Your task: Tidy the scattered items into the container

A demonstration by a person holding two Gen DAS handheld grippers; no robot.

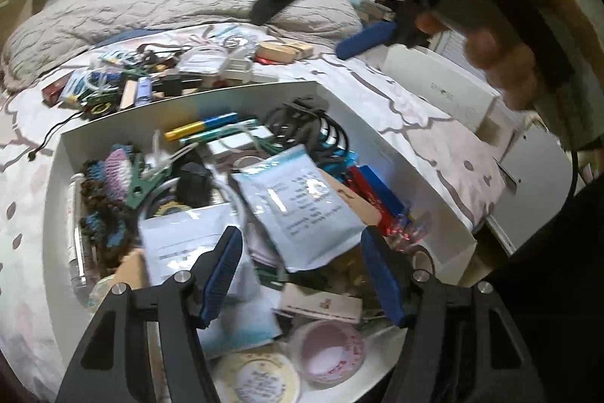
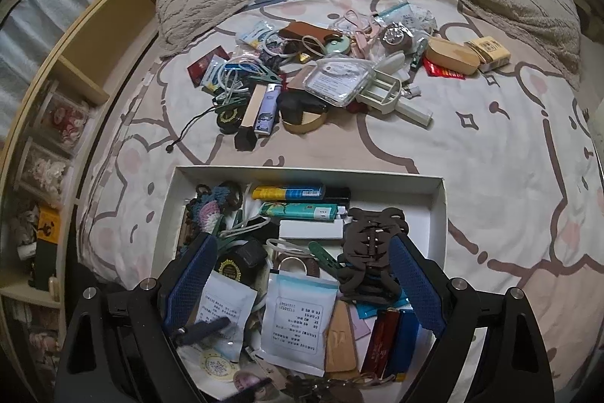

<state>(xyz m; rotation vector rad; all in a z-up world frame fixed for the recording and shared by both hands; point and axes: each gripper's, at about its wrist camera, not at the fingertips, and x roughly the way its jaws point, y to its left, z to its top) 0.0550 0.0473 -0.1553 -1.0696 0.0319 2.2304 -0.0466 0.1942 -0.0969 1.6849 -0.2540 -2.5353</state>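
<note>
- The pile [image 2: 321, 70] of loose things lies on the bed past the far wall of the box [image 2: 438, 199], ahead of both grippers.
- Left gripper [image 1: 302, 274]: jaws apart, holding nothing, over the box.
- Right gripper [image 2: 302, 289]: jaws wide apart, empty, and looks nearer the pile.
- The white packets [image 2: 298, 323] have printed words, too small to read.

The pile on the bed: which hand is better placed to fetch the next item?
Probably the right. Its gripper is open and empty with the pile straight ahead, beyond the box; the left gripper sits lower over the box.
</note>
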